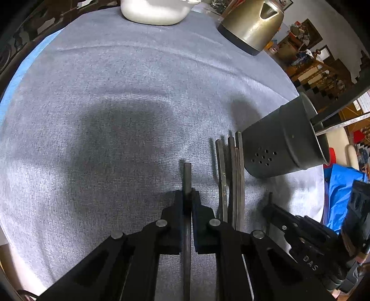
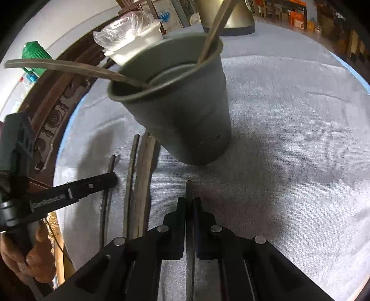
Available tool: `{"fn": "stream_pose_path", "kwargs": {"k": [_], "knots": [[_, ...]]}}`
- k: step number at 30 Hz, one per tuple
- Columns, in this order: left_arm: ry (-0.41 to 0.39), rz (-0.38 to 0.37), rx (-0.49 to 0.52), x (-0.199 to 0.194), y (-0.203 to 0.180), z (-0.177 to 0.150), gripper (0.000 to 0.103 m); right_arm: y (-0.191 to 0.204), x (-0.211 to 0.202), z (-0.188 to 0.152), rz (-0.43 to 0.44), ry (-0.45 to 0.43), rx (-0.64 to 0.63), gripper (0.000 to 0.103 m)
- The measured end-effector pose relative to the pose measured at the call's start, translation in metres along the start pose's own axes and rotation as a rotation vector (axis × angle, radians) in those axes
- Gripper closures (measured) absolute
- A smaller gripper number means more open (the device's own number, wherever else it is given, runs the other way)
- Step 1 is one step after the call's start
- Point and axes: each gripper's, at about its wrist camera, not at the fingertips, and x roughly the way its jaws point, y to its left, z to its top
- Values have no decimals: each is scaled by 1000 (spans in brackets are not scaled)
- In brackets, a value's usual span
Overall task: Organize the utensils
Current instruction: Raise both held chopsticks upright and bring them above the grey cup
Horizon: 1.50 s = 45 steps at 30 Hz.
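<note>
My left gripper (image 1: pixel 187 199) is shut on the handle of a dark flat utensil (image 1: pixel 186 173) that lies on the grey cloth. To its right, three more utensil handles (image 1: pixel 231 176) lie side by side, and beyond them stands the dark utensil holder (image 1: pixel 284 143). In the right wrist view my right gripper (image 2: pixel 189 203) is shut on another thin utensil handle (image 2: pixel 189 186), just in front of the holder (image 2: pixel 185 120). Two utensils (image 2: pixel 69 67) lean inside the holder. The left gripper (image 2: pixel 112 179) shows at the left, a hand (image 2: pixel 30 254) behind it.
A metal kettle (image 1: pixel 252 23) and a white container (image 1: pixel 155 11) stand at the far side of the cloth (image 1: pixel 104 115). The carved wooden table edge (image 2: pixel 50 120) curves along the left. A blue fabric (image 1: pixel 342 185) lies off the table's right side.
</note>
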Motion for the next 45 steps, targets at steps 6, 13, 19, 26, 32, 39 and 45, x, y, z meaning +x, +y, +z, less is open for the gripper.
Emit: {"fn": "stream_pose_path", "kwargs": {"k": [6,13,19,26,32,39,45], "knots": [[-94,-5,-5,-32,-2,-17,96,-19,-44,-7,39,-84,-9,96],[-220,-8,32,-78,-16,-34,96,-32,-80,-15,81,-174,-16,96],[-307,-16,61,-115,-28,-48,96,-11,-86,-12,113,-247,-39,96],[-402,-18,76,-148,-37,-56,96,-4,-119,-14,138,-351,-58,96],[-483,-21,108,-170,-49,-63,96,0,-137,-16,153,-416,-61,96],[-550,-11,134,-187,-58,-70,96,2,-155,-18,163,-499,-56,96],[-579,-19,137,-197,-64,-72,96,1,-170,-19,166,-567,-51,96]]}}
